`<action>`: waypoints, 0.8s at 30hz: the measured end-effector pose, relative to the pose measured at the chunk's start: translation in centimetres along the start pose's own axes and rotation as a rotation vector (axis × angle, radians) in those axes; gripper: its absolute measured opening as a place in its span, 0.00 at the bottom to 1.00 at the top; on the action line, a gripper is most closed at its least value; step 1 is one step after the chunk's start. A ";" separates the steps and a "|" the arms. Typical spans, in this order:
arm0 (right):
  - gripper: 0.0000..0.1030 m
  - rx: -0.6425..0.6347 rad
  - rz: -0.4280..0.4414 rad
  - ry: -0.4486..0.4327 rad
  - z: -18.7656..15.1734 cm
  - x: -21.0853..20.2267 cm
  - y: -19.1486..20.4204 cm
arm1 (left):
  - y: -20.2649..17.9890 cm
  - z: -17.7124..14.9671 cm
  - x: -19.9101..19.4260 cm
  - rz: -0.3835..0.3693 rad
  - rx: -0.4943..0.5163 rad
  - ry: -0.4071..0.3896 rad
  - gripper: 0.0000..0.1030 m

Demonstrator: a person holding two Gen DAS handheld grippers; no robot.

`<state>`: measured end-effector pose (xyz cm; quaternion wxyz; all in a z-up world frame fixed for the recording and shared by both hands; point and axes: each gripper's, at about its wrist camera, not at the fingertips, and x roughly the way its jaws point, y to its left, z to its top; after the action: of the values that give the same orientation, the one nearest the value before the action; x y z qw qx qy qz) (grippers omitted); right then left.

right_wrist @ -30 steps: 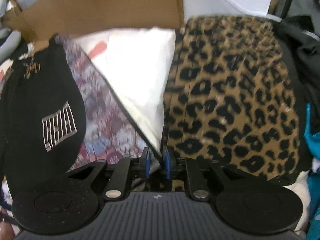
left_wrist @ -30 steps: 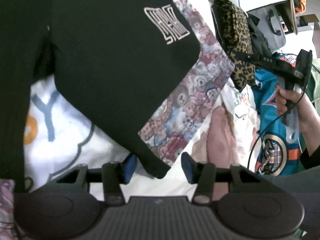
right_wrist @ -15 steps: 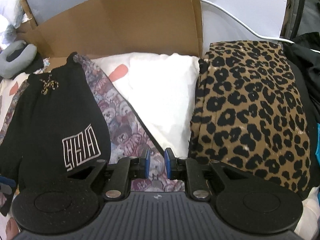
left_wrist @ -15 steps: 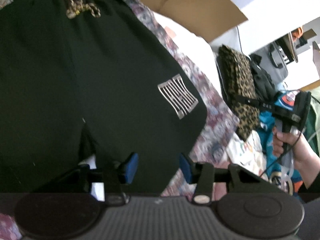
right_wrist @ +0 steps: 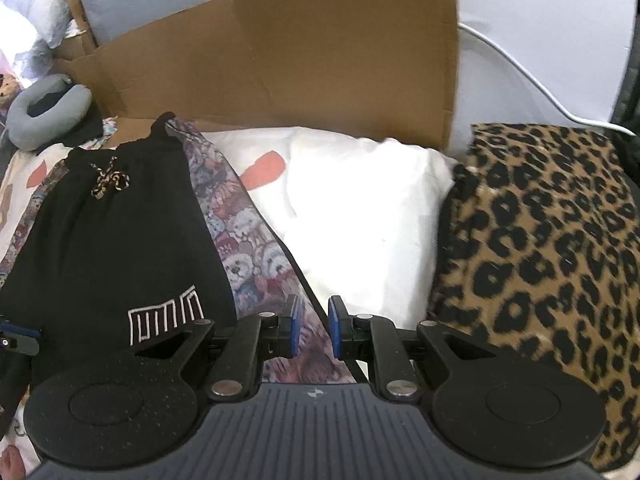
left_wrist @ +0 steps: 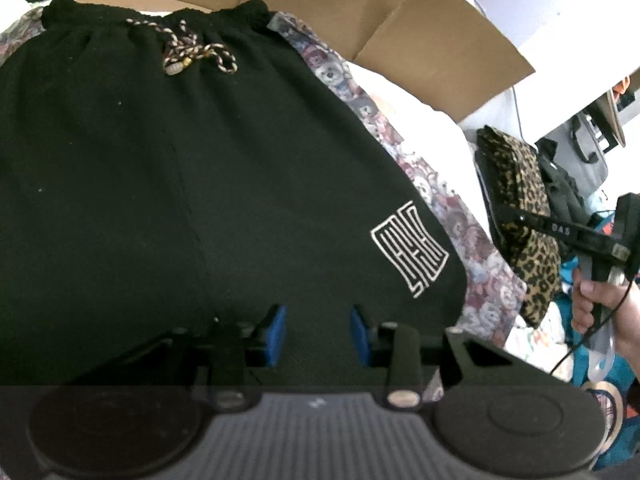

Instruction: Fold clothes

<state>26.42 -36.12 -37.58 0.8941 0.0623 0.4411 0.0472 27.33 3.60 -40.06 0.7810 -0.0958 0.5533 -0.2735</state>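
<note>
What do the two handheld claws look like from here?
Both match: the left claw and right claw have black linkage arms, blue pads, silver pivot screws, two round black discs and a ribbed grey base. The left view shows the right unit's black pistol handle with a thin black cable and pale lettering.

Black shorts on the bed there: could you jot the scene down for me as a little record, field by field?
garment: black shorts, spread flat, waistband far from the camera
drawstring: tied, at the waistband
logo: white, near one leg hem
underneath: teddy-bear print fabric
nearby: leopard-print cloth, folded; cardboard behind
left gripper: over the shorts' hem, fingers closing, nothing clamped
right gripper: narrow gap, empty
</note>
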 end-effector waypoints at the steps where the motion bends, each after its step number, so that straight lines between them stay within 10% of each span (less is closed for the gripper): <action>1: 0.15 -0.009 0.005 0.000 0.1 0.4 0.2 | 0.1 -0.1 0.2 0.003 0.006 0.003 0.32; 24: 0.16 -0.142 0.034 0.077 2.9 8.1 2.3 | 1.5 -0.9 0.4 0.049 -0.043 0.007 0.22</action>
<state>33.58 -32.92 -41.84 0.8777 0.0045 0.4695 0.0960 27.06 4.78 -41.40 0.7832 -0.0982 0.5639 -0.2429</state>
